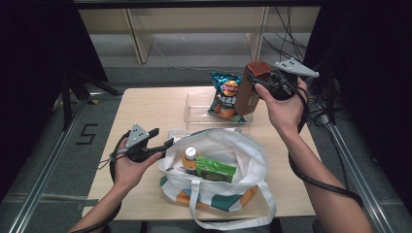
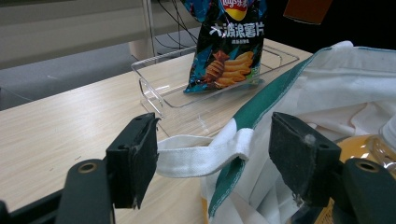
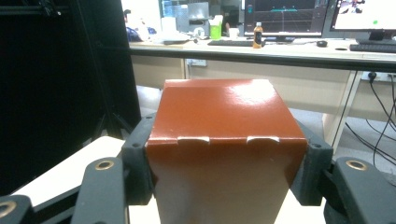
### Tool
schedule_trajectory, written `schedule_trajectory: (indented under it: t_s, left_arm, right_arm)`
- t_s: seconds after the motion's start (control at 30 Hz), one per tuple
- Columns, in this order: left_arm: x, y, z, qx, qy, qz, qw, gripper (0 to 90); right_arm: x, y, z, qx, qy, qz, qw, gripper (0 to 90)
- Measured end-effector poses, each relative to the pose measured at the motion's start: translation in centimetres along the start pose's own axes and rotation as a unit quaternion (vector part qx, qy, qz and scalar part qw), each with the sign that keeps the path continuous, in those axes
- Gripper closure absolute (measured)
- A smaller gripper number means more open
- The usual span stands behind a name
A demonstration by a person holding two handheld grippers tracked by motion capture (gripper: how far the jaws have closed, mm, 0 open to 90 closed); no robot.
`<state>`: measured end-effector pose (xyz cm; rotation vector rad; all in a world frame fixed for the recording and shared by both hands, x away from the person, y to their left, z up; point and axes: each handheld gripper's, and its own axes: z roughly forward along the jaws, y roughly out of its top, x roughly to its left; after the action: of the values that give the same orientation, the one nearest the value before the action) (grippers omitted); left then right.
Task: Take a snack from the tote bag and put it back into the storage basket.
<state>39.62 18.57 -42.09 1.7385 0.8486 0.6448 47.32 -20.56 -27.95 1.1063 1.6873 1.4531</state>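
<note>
A brown carton box (image 1: 248, 94) hangs in the air over the right end of a clear tray (image 1: 194, 114), with my right gripper (image 1: 265, 82) shut on it. In the right gripper view both pads press the box (image 3: 224, 121) at its sides, the right gripper (image 3: 226, 156) behind it. A white tote bag (image 1: 228, 145) with teal and orange trim stands open at the table's front. My left gripper (image 1: 165, 141) is at its left rim, open, and the white handle strap (image 2: 201, 154) runs between the jaws of the left gripper (image 2: 212, 156).
A blue chips bag (image 1: 226, 94) leans upright in the clear tray (image 2: 154, 79) behind the tote. Inside the tote lie a bottle (image 1: 190, 160) of orange drink and a green packet (image 1: 216, 170). Bare wooden tabletop (image 1: 145, 109) lies to the left of the tray.
</note>
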Motion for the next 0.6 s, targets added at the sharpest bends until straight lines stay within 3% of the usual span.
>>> schedule_trajectory:
  t_s: [0.6]
  left_arm:
    - [0.0,0.0,0.0,0.0,0.0,0.0,1.0,32.2]
  right_arm:
    - [-0.2,-0.7,1.5,0.005,-0.006,0.002,1.0,39.3]
